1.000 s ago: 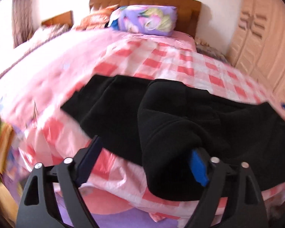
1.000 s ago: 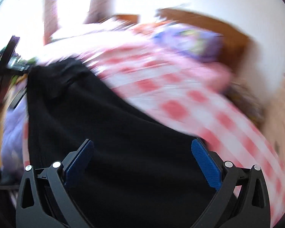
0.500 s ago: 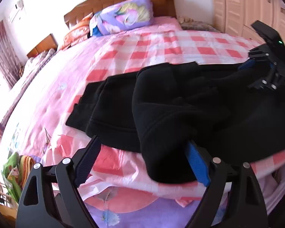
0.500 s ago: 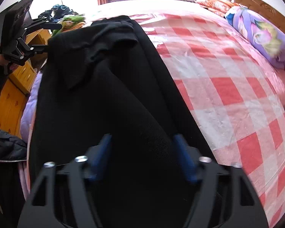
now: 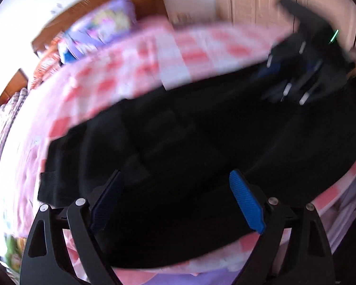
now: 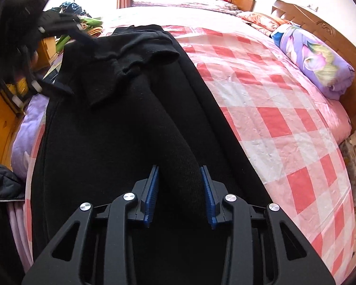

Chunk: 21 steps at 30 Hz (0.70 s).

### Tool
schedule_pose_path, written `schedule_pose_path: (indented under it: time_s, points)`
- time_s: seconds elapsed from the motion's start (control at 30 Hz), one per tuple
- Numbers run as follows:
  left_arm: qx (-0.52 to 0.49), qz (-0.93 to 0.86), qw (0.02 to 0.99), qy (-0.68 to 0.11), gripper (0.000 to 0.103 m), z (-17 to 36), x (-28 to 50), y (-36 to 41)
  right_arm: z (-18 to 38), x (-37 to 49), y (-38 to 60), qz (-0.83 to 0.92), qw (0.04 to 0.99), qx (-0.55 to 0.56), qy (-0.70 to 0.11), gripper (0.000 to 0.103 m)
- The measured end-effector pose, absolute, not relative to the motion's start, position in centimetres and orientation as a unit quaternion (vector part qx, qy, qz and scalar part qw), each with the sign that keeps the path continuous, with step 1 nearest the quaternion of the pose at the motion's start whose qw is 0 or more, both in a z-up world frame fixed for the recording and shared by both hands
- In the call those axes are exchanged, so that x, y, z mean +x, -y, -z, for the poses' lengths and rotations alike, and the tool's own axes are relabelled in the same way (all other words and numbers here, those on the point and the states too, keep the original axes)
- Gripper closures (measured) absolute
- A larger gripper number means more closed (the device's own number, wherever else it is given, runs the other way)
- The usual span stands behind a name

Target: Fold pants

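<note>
My right tongs (image 6: 180, 193) are clenched on a raised ridge of the black pants (image 6: 121, 123), a thick fold pinched between the blue pads (image 6: 152, 194). That sharp view shows the pants stretched lengthwise along the near edge of the bed (image 6: 284, 123), with a crumpled cuff end at the far end beside my left tongs (image 6: 33, 54), which appear there only as a dark blur. The left wrist view is smeared by motion, yet it shows what the other cannot: my left tongs (image 5: 175, 201) are spread wide, released, with the pants (image 5: 189, 142) lying under and between the pads. The bed carries a pink and red checked sheet; a purple floral pillow (image 6: 313, 59) lies by the wooden headboard (image 6: 320, 28). Pale wardrobe doors (image 5: 256, 2) stand beyond the bed.
</note>
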<state>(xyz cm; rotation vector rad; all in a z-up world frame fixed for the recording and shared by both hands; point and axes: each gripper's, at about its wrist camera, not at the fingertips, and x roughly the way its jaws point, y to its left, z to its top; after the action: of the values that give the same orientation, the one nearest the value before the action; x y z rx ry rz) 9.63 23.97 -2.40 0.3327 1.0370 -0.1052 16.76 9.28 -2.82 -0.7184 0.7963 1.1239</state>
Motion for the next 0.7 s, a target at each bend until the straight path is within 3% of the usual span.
schedule_pose_path:
  time_s: [0.1,0.17,0.23,0.3,0.6,0.7]
  points:
    - [0.151,0.06,0.841,-0.515,0.01,3.7,10.7,-24.6,2.9,16.9,-9.2,-0.508,0.717,-0.316,-0.359,0.067]
    - [0.105,0.067,0.843,-0.524,0.02,3.8,10.9,-26.3,3.0,17.0,-9.1,-0.508,0.721,-0.308,-0.357,0.067]
    - [0.09,0.048,0.853,-0.512,0.063,3.3,10.5,-27.3,3.0,16.8,-9.2,-0.504,0.728,-0.304,-0.35,0.067]
    - [0.059,0.03,0.871,-0.486,0.08,2.2,9.8,-28.1,2.9,16.2,-9.1,-0.496,0.74,-0.308,-0.333,0.072]
    - [0.018,-0.086,0.96,-0.266,0.087,-8.5,4.3,-32.3,-1.3,14.5,-7.6,-0.472,0.792,-0.295,-0.25,0.08]
    - [0.008,-0.128,0.964,-0.233,0.097,-10.1,4.2,-34.5,-2.1,15.4,-7.6,-0.454,0.809,-0.285,-0.242,0.08]
